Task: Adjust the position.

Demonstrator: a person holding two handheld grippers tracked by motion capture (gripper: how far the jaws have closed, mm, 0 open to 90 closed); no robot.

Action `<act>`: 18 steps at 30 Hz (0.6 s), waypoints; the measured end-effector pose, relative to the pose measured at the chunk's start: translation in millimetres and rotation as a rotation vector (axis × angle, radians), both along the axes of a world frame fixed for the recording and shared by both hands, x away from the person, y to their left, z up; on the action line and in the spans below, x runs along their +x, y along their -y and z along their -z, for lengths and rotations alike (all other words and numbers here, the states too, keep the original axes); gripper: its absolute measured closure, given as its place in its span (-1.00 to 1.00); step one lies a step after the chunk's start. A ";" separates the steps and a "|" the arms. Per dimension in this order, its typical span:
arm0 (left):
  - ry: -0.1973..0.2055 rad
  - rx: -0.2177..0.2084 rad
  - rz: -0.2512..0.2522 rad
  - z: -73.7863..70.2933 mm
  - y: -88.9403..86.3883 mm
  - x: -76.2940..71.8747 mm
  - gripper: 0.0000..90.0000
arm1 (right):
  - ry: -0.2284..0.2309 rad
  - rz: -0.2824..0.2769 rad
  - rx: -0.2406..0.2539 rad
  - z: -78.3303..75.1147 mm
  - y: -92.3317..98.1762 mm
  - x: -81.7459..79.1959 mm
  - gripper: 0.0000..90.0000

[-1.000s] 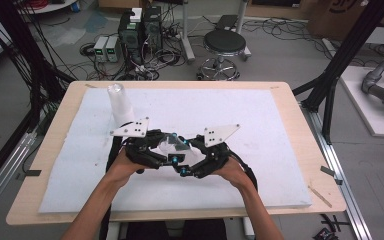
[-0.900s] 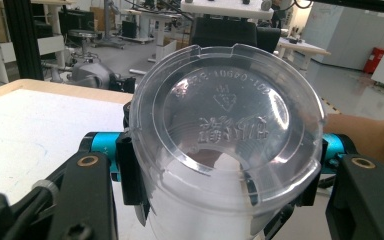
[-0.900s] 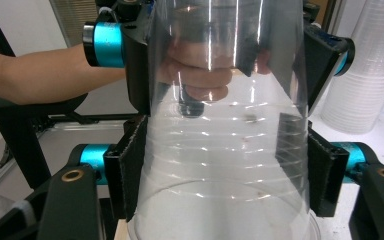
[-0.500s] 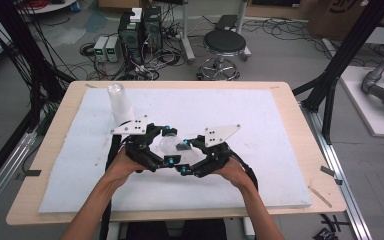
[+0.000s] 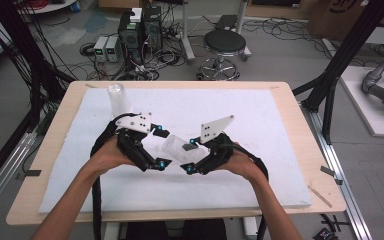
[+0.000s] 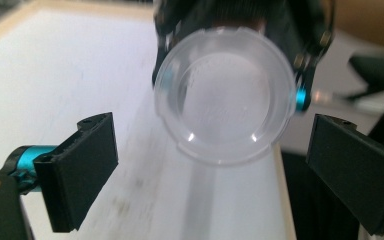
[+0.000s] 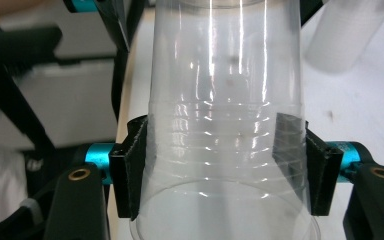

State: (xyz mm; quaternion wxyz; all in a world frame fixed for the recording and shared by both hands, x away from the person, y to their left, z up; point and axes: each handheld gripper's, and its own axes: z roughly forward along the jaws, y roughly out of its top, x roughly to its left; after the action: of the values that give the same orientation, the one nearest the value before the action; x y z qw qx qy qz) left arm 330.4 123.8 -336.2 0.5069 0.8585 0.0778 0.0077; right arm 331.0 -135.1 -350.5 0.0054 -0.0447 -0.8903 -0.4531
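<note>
now, from above, your right gripper (image 5: pixel 192 156) holds the clear cup (image 5: pixel 177 150) level over the white mat (image 5: pixel 260 150), near the cup stack (image 5: pixel 119 100). your left gripper (image 6: pixel 215 170) has just been opening, jaws off the cup's base. your right gripper's pads clamp its ribbed wall (image 7: pixel 225 145).

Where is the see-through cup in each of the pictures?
High view: the clear cup lies sideways at the middle, between the two grippers.
Left gripper view: its round bottom faces the camera, upper middle, apart from the open jaws.
Right gripper view: its ribbed wall stands at the middle, clamped between the jaws.
Shared landmark: the white table mat.
</note>
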 end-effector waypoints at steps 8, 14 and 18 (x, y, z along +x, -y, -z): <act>-0.021 0.284 0.051 -9.6 7.3 5.6 -0.86 | -0.014 -0.031 -0.284 -11.6 -12.4 4.4 -0.23; -0.027 0.454 0.079 -8.9 12.1 8.6 -0.77 | -0.030 -0.041 -0.481 -15.0 -23.6 7.7 -0.23; -0.030 0.456 0.087 -8.1 13.7 10.9 -0.77 | -0.028 -0.045 -0.504 -14.5 -25.2 7.9 -0.23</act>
State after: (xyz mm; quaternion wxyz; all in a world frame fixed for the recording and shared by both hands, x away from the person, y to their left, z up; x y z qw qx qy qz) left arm 341.3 110.0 -328.1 0.2987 0.9533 0.0447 -0.0096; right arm 338.9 -109.9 -335.9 0.0163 -0.0312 -0.9758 -0.2158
